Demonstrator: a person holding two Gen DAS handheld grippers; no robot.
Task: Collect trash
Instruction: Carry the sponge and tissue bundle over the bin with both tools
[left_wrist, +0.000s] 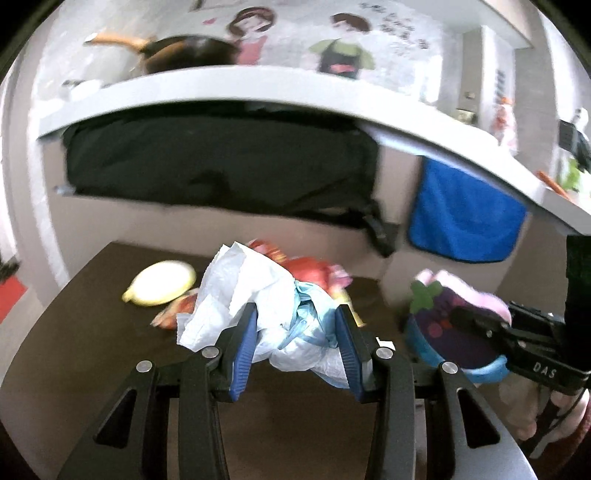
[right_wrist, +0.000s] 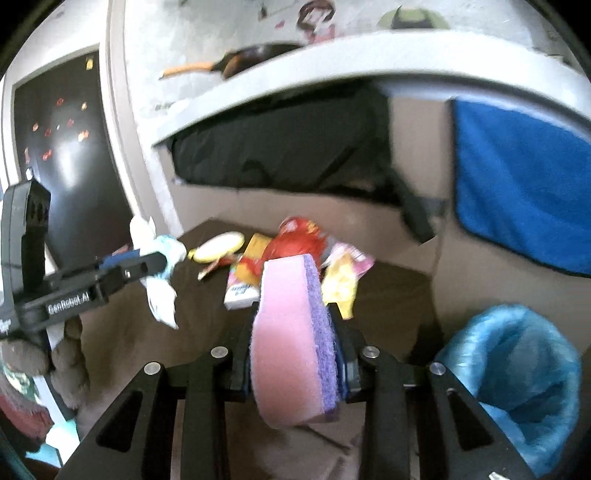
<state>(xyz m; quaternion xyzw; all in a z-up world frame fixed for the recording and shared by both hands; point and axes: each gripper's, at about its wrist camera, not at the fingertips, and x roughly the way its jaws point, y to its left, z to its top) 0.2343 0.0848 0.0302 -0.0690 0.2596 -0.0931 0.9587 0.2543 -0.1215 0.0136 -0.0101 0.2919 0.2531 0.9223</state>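
The left gripper (left_wrist: 297, 325) has its jaws pinching a crumpled wad of white tissue and pale blue plastic (left_wrist: 273, 314); the wad's lower part spills between the blue pads and hides how deep the grip goes. The right gripper (right_wrist: 295, 332) has its jaws clamped on a pink sponge with a purple scouring face (right_wrist: 291, 343), held on edge, its bottom end cut off behind the jaw frame. Both frames are smeared.

Beyond the wad, on the dark brown counter (left_wrist: 92, 295), lie a pale yellow oval thing (left_wrist: 160, 282), perhaps a fruit, and red, yellow and pink wrappers (right_wrist: 295, 236), partly covered by the held sponge. A blue-lined bin (right_wrist: 517, 376) sits low on the right, clipped by the frame edge. A blue towel (right_wrist: 524, 184) hangs from a grey ledge behind.
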